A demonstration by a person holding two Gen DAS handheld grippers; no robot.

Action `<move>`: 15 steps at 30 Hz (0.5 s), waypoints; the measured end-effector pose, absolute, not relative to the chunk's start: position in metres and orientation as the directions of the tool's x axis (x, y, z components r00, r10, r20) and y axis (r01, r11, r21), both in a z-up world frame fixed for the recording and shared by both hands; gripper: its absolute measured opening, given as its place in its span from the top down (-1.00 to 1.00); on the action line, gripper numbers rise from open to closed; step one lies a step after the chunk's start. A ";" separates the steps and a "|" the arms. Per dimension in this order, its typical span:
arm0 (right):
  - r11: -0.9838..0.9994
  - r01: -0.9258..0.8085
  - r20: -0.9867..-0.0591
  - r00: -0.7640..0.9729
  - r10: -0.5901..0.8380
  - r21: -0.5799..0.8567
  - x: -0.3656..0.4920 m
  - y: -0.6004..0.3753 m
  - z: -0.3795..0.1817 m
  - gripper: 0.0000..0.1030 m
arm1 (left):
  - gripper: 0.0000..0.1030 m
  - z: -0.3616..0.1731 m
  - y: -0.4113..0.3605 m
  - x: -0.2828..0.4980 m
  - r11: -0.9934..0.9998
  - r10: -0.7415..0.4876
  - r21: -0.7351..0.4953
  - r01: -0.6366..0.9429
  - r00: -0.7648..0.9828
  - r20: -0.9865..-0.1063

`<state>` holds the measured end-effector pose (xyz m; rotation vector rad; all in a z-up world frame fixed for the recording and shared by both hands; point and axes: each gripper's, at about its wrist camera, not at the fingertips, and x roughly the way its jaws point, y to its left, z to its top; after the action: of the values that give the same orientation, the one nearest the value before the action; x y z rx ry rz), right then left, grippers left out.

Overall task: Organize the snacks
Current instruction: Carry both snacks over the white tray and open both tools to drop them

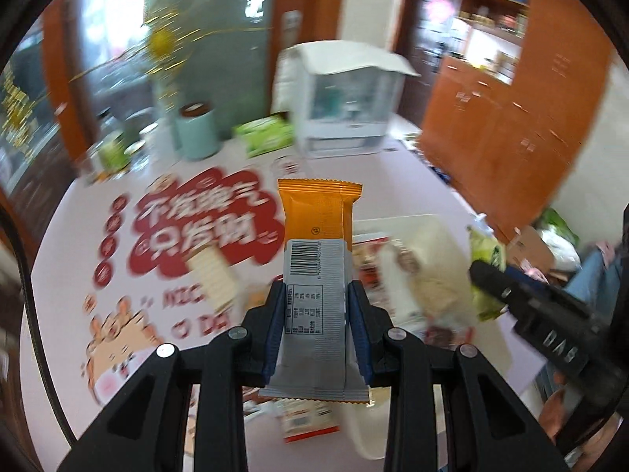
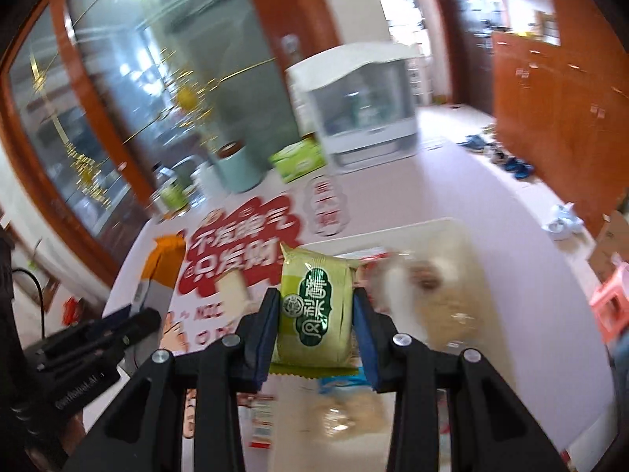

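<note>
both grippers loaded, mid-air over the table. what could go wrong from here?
1. The left gripper holds the orange and grey wafer pack only at its lower half; the long free end could swing or slip out.
2. The right gripper squeezes the green pastry pack across its puffy middle, which might crush what's inside.
3. Both views are motion-blurred and the grippers sit close side by side over the white tray, so they could bump each other or drop short of it.
</note>
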<state>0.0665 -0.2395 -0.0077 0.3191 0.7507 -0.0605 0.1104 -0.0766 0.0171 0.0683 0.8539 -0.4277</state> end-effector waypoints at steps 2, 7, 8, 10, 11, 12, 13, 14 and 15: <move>0.943 0.205 -0.678 0.735 0.031 0.264 0.055 -0.253 -0.008 0.28 | 0.42 0.022 -0.096 0.108 0.897 -0.359 -0.101 0.430 0.575 -0.735; 0.929 0.278 -0.691 0.722 -0.034 0.244 0.038 -0.277 -0.011 0.27 | 0.42 0.027 -0.134 0.100 0.869 -0.382 -0.076 0.488 0.565 -0.731; 0.928 0.286 -0.694 0.718 -0.041 0.241 0.035 -0.280 -0.012 0.27 | 0.41 0.026 -0.138 0.099 0.867 -0.382 -0.074 0.493 0.562 -0.734; 0.925 0.303 -0.702 0.710 -0.058 0.230 0.032 -0.285 -0.014 0.27 | 0.40 0.023 -0.146 0.099 0.864 -0.377 -0.066 0.500 0.553 -0.743; 0.925 0.307 -0.706 0.706 -0.063 0.225 0.030 -0.287 -0.015 0.26 | 0.38 0.021 -0.150 0.098 0.864 -0.371 -0.062 0.500 0.549 -0.749; 0.924 0.311 -0.711 0.700 -0.064 0.222 0.029 -0.288 -0.017 0.25 | 0.34 0.018 -0.151 0.100 0.865 -0.364 -0.058 0.499 0.545 -0.755; 0.924 0.314 -0.718 0.693 -0.065 0.219 0.029 -0.290 -0.019 0.25 | 0.11 0.016 -0.153 0.100 0.867 -0.353 -0.051 0.496 0.539 -0.765; 0.923 0.319 -0.724 0.687 -0.066 0.218 0.028 -0.290 -0.021 0.23 | -0.12 0.012 -0.154 0.101 0.869 -0.342 -0.047 0.492 0.531 -0.775; 0.922 0.320 -0.727 0.683 -0.066 0.217 0.027 -0.291 -0.022 0.20 | -0.60 0.008 -0.153 0.101 0.877 -0.324 -0.042 0.479 0.525 -0.787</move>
<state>0.0273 -0.2912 -0.0222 0.3425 0.7925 -0.2212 0.1013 -0.1532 0.0083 0.1890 0.8980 -0.4837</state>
